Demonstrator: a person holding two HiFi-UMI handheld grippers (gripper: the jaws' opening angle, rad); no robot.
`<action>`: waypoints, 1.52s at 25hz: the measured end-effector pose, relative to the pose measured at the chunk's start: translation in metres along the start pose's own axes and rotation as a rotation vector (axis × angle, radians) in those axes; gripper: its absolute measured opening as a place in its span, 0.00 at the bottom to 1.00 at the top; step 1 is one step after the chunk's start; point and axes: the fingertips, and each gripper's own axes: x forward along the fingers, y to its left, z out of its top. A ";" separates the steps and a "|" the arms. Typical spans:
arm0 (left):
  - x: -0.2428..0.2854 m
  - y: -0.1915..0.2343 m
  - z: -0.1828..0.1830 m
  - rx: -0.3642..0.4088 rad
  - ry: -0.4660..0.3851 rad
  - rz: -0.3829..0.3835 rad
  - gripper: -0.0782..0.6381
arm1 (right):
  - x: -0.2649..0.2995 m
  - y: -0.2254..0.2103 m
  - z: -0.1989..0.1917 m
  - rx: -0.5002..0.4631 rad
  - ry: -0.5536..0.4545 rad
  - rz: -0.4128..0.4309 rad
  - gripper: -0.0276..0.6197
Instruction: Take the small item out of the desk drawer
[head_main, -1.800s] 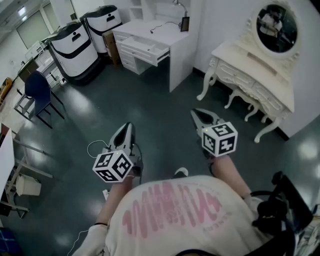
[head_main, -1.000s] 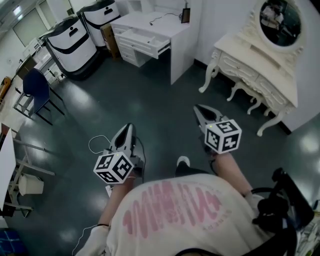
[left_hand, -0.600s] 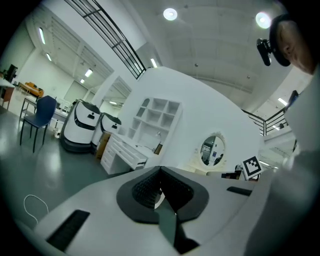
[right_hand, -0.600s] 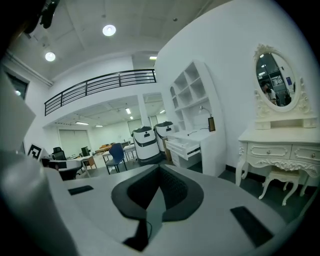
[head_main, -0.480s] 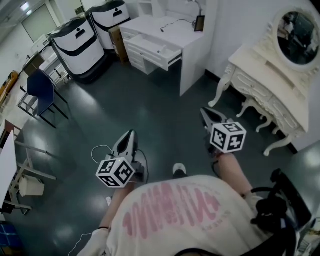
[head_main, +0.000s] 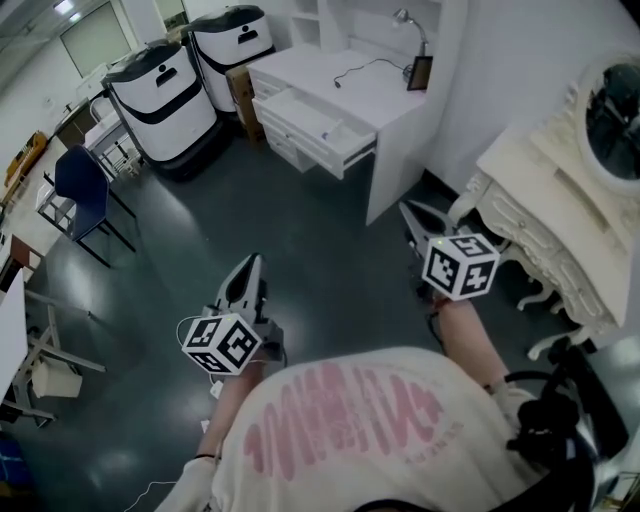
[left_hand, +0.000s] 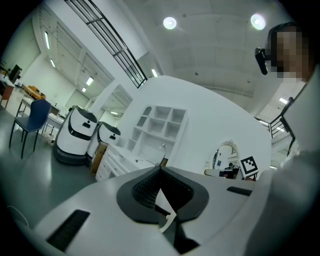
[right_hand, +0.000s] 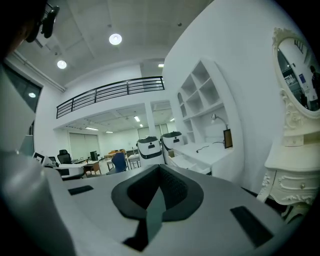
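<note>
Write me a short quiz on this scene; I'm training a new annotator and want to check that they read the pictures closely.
1. True or false: a drawer of the desk stands open.
2. What is between the jaws of the right tool? A) a small item B) a cable C) nothing
3. What colour is the chair at the left of the head view?

Key: 1. True. 2. C, the jaws are together with nothing in them. 3. Blue.
</note>
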 end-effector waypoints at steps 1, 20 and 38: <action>0.008 0.002 -0.002 -0.003 0.001 0.002 0.15 | 0.005 -0.004 0.001 -0.009 0.000 0.004 0.07; 0.185 0.094 -0.026 -0.030 0.185 -0.042 0.15 | 0.162 -0.089 -0.059 0.048 0.213 -0.089 0.07; 0.357 0.194 0.067 -0.001 0.232 -0.226 0.15 | 0.321 -0.117 0.034 0.052 0.110 -0.219 0.07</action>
